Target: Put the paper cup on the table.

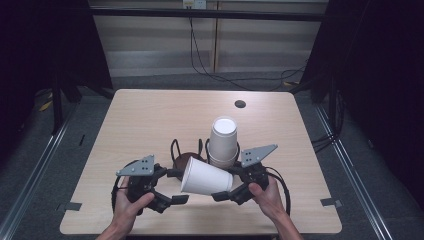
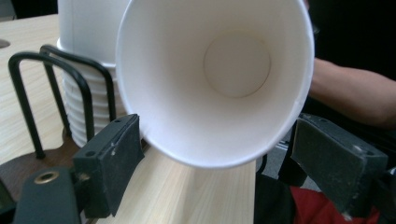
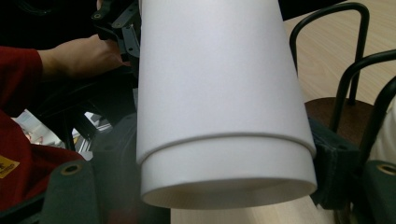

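A white paper cup (image 1: 205,176) (image 3: 219,93) lies on its side in the air between my two grippers, above the front of the table. My right gripper (image 1: 226,186) (image 3: 224,163) is shut on its base end, one jaw on each side. The cup's open mouth (image 2: 215,84) faces my left gripper (image 1: 176,186) (image 2: 219,158), whose pads (image 2: 116,158) lie against the rim on both sides. A faint ring runs around the cup near its base.
A tall stack of upturned white cups (image 1: 223,142) (image 2: 84,93) stands just behind, in a black wire holder (image 1: 175,150) (image 3: 355,70) on a brown base. The light wooden table (image 1: 150,120) has a dark round hole (image 1: 240,104) at the back right. Cables lie on the floor beyond.
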The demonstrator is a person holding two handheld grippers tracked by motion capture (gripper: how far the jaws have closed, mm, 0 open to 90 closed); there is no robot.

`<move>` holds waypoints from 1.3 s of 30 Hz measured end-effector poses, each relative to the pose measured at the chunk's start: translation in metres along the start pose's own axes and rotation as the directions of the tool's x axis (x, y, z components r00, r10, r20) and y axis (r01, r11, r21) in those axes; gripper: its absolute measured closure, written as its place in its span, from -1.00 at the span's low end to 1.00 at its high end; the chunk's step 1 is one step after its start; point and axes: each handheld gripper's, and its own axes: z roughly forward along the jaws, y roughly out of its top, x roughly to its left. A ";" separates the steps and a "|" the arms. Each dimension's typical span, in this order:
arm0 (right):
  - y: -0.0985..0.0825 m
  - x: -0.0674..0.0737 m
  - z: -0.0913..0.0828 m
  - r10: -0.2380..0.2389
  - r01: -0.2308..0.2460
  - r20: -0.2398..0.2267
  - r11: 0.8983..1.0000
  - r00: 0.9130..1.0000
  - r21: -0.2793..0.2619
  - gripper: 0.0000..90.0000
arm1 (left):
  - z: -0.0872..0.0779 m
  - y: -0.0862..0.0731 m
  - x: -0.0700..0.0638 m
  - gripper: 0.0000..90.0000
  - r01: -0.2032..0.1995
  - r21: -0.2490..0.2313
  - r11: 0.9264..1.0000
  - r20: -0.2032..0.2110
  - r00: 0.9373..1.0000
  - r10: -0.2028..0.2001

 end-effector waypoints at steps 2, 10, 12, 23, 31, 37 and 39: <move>0.000 0.000 0.001 -0.003 0.003 -0.004 1.000 1.000 0.001 -0.45 | 0.000 0.001 -0.002 -0.65 -0.005 -0.014 1.000 0.001 1.000 0.005; 0.000 0.001 0.003 -0.013 0.013 -0.033 1.000 0.999 -0.011 -0.44 | -0.001 0.005 -0.003 -0.65 -0.018 -0.043 0.999 0.012 1.000 0.019; 0.000 0.001 0.004 -0.014 0.014 -0.035 1.000 0.999 -0.009 -0.44 | -0.001 0.006 -0.003 -0.66 -0.020 -0.041 0.999 -0.004 1.000 0.020; 0.000 0.001 0.003 -0.019 0.019 -0.043 1.000 0.999 -0.013 -0.44 | -0.002 0.006 -0.001 -0.73 -0.022 -0.042 0.999 -0.012 1.000 0.022; 0.000 0.002 0.008 -0.028 0.029 -0.068 1.000 0.997 0.005 -0.44 | 0.003 0.007 -0.001 -0.95 -0.018 -0.036 0.999 -0.007 1.000 0.017; 0.001 0.003 0.013 -0.031 0.032 -0.081 0.999 0.996 0.011 -0.44 | 0.007 0.009 -0.001 -0.95 -0.011 -0.044 0.999 0.010 1.000 0.012; 0.001 0.003 0.014 -0.034 0.036 -0.079 0.999 0.996 0.019 -0.44 | 0.008 0.009 -0.001 -0.93 -0.012 -0.050 0.999 0.022 1.000 0.013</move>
